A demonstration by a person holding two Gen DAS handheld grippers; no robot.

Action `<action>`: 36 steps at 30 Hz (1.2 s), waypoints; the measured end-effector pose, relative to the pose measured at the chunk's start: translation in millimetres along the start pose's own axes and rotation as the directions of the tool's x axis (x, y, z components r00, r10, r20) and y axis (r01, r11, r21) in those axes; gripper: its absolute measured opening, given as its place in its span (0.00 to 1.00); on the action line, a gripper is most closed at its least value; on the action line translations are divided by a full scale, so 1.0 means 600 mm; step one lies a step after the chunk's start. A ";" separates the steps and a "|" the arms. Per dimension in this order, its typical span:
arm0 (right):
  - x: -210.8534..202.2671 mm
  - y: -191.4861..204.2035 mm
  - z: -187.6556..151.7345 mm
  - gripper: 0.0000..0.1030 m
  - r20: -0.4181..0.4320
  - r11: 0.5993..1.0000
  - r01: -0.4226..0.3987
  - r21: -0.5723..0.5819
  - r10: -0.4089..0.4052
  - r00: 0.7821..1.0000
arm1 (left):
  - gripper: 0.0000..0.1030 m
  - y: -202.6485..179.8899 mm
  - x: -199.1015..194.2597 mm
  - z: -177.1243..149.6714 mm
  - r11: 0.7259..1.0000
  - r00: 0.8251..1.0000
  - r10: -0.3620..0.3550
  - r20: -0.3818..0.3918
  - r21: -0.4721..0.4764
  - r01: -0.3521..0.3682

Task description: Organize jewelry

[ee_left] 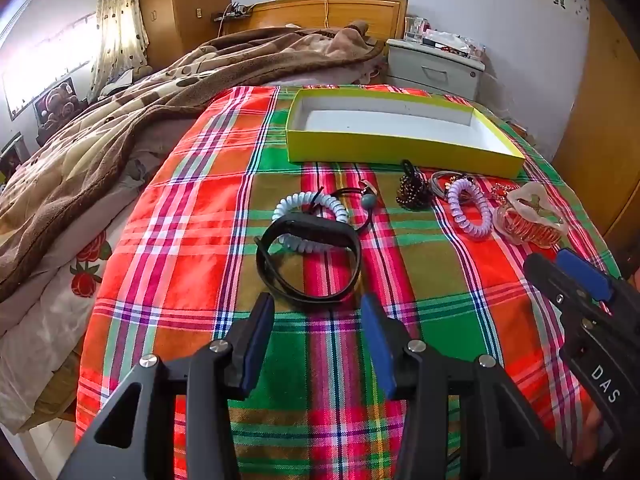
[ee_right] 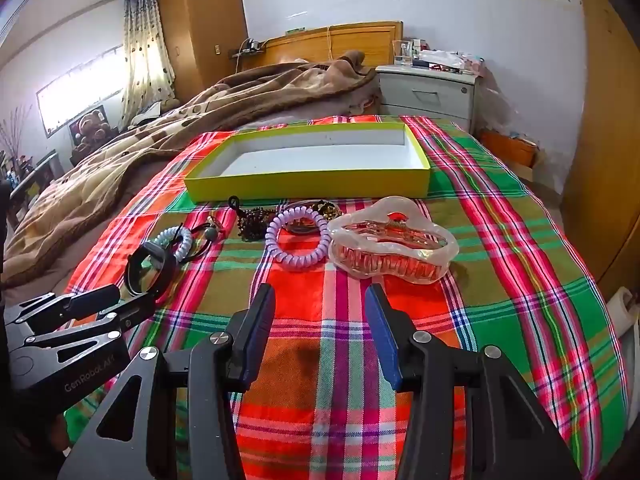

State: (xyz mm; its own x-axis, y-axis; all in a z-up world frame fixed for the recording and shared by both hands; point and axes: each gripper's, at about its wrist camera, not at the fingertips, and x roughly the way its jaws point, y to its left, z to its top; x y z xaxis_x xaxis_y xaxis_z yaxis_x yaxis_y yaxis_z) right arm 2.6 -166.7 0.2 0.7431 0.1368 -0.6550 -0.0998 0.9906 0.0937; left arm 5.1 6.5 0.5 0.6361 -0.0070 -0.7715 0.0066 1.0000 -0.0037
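An empty yellow box with a white inside sits on the plaid cloth. In front of it lie a black wristband, a pale blue coil tie, a black cord with a bead, a dark bead bracelet, a lilac coil tie and a clear pink claw clip. My left gripper is open just short of the wristband. My right gripper is open just short of the clip and lilac coil.
The plaid cloth covers the bed's foot. A brown blanket is heaped to the left. A white nightstand stands behind the box, with a wooden wardrobe on the right.
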 end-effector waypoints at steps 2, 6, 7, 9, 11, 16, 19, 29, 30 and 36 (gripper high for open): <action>-0.001 0.000 -0.001 0.46 0.000 1.000 0.000 0.002 0.000 1.000 | 0.46 -0.008 -0.001 -0.005 1.000 1.000 0.002 -0.003 0.008 -0.002; -0.001 -0.001 0.000 0.46 -0.001 1.000 -0.001 0.002 0.001 1.000 | 0.46 -0.006 0.000 -0.005 1.000 1.000 0.004 -0.005 0.006 -0.004; -0.001 -0.001 0.000 0.46 -0.002 1.000 -0.001 0.001 0.001 1.000 | 0.46 -0.005 0.000 -0.004 1.000 1.000 0.004 -0.002 0.004 -0.004; 0.000 0.000 0.000 0.46 -0.001 1.000 0.000 0.001 0.000 1.000 | 0.46 -0.005 0.000 -0.004 1.000 1.000 0.005 -0.004 0.004 -0.005; 0.000 0.000 0.000 0.46 -0.001 1.000 0.000 0.001 0.000 1.000 | 0.46 -0.004 0.001 -0.004 1.000 1.000 0.006 -0.004 0.004 -0.006; -0.001 0.000 0.001 0.46 -0.003 1.000 0.000 0.001 0.000 1.000 | 0.46 -0.004 0.001 -0.004 1.000 1.000 0.008 -0.005 0.004 -0.008; -0.001 0.000 0.001 0.46 -0.004 1.000 0.000 0.001 0.000 1.000 | 0.46 -0.006 0.001 -0.003 1.000 1.000 0.011 -0.005 0.004 -0.011; -0.001 0.000 0.001 0.46 -0.002 1.000 0.001 0.000 -0.001 1.000 | 0.46 -0.004 -0.002 -0.005 1.000 1.000 0.016 -0.003 0.005 -0.016; -0.001 0.001 0.001 0.46 -0.002 1.000 0.000 0.000 0.000 1.000 | 0.46 -0.004 -0.003 -0.005 1.000 1.000 0.017 -0.001 0.006 -0.017; -0.001 0.001 0.000 0.46 -0.002 1.000 0.001 -0.001 -0.001 1.000 | 0.46 -0.006 -0.002 -0.004 1.000 1.000 0.017 0.000 0.008 -0.017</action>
State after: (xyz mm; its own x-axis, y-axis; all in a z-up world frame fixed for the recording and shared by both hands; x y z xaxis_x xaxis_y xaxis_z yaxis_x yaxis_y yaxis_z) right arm 2.3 -166.4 0.8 0.7417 0.1357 -0.6568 -0.0994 0.9907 0.0925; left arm 2.3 3.2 -0.2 0.6362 0.0100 -0.7714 0.0019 0.9999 0.0145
